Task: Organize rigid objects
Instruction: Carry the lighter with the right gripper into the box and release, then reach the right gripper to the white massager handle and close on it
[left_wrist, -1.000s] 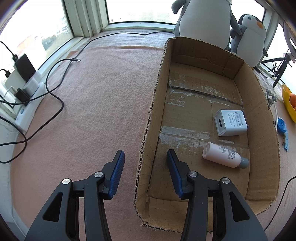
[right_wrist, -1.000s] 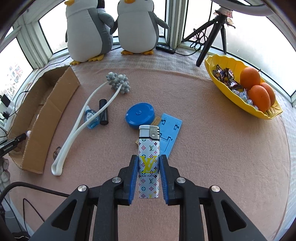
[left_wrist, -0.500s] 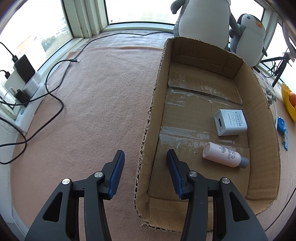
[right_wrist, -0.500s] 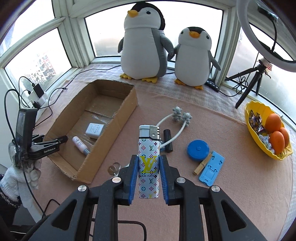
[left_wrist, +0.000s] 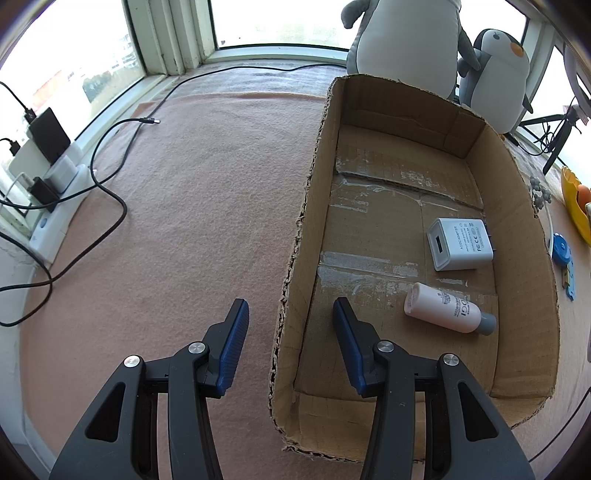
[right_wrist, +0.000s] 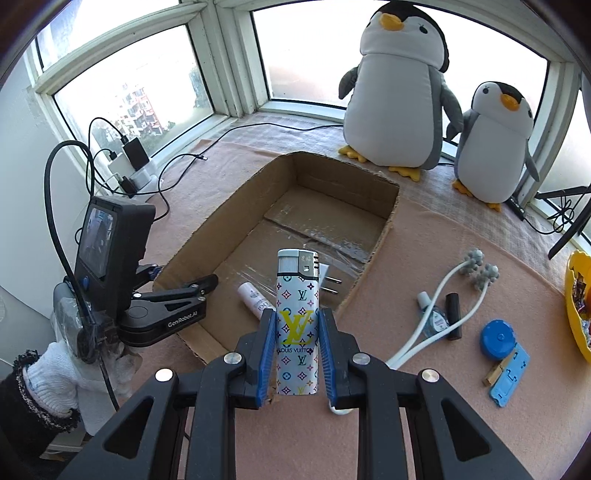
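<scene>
My right gripper (right_wrist: 297, 332) is shut on a white patterned lighter (right_wrist: 297, 317), held upright above the near edge of the open cardboard box (right_wrist: 384, 225). In the box lie a white power adapter (left_wrist: 460, 248) and a pink bottle (left_wrist: 448, 314). My left gripper (left_wrist: 290, 338) is open and empty, its fingers either side of the box's left wall (left_wrist: 295, 258); it also shows in the right wrist view (right_wrist: 184, 291) at the box's left corner.
On the pink cloth right of the box lie a white forked massager (right_wrist: 439, 314), a small clear bottle (right_wrist: 432, 317), a black tube (right_wrist: 453, 315), a blue round case (right_wrist: 498, 339) and a blue stand (right_wrist: 511, 373). Two plush penguins (right_wrist: 399, 92) stand behind. Cables and chargers (left_wrist: 48, 166) lie left.
My right gripper has carried the lighter left and closer to the box, which now sits right ahead. The left gripper has stayed still.
</scene>
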